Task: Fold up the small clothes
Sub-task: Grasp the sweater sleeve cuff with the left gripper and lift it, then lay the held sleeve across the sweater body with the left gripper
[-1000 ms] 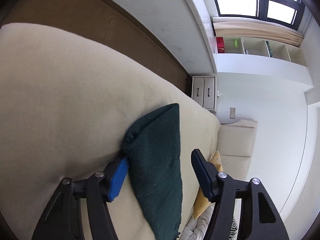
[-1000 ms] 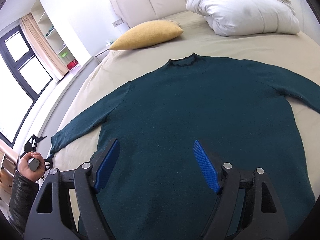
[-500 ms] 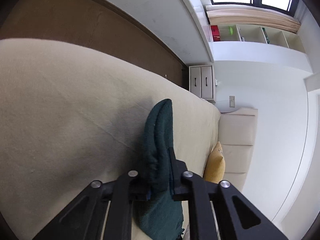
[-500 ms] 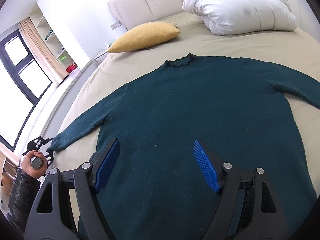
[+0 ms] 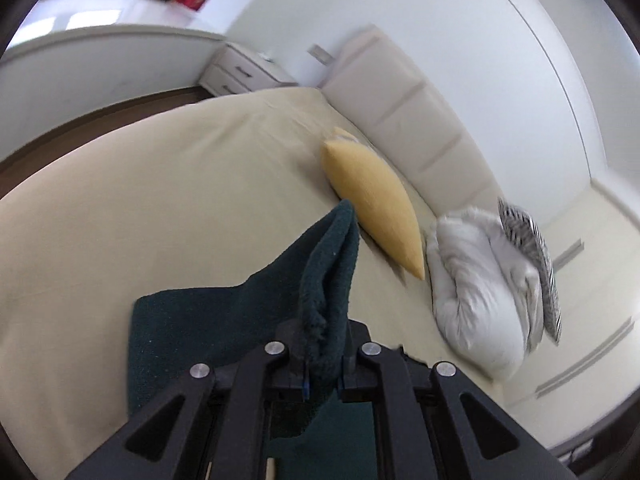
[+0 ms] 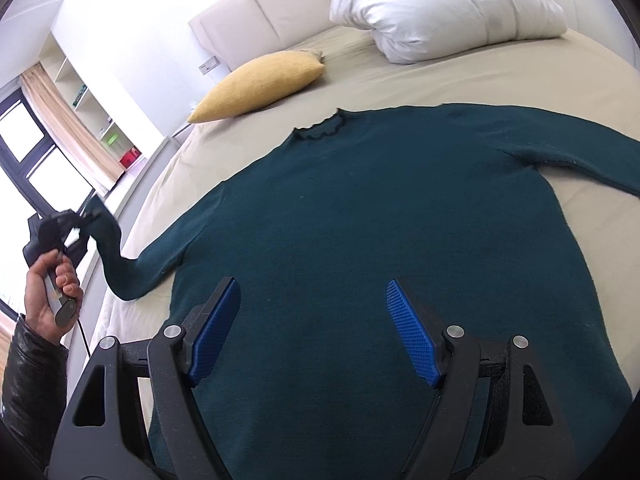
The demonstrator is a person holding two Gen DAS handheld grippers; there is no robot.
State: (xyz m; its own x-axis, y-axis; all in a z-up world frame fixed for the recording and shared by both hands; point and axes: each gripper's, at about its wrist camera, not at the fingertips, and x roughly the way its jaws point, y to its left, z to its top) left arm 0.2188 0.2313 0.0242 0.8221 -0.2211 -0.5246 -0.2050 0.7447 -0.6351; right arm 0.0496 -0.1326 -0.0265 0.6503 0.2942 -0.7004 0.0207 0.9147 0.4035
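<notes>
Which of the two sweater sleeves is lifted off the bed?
The sleeve gripped by the left gripper is raised; the other sleeve lies flat on the bed.

You have no readable text, label, brand, number or sign in either view; the shelf items at the upper left are too blurred to read.

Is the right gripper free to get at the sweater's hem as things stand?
Probably yes. The right gripper is open and empty, hovering right over the lower body of the sweater, with nothing between them. The left gripper is shut on the sleeve cuff, off to the side, out of the way.
</notes>
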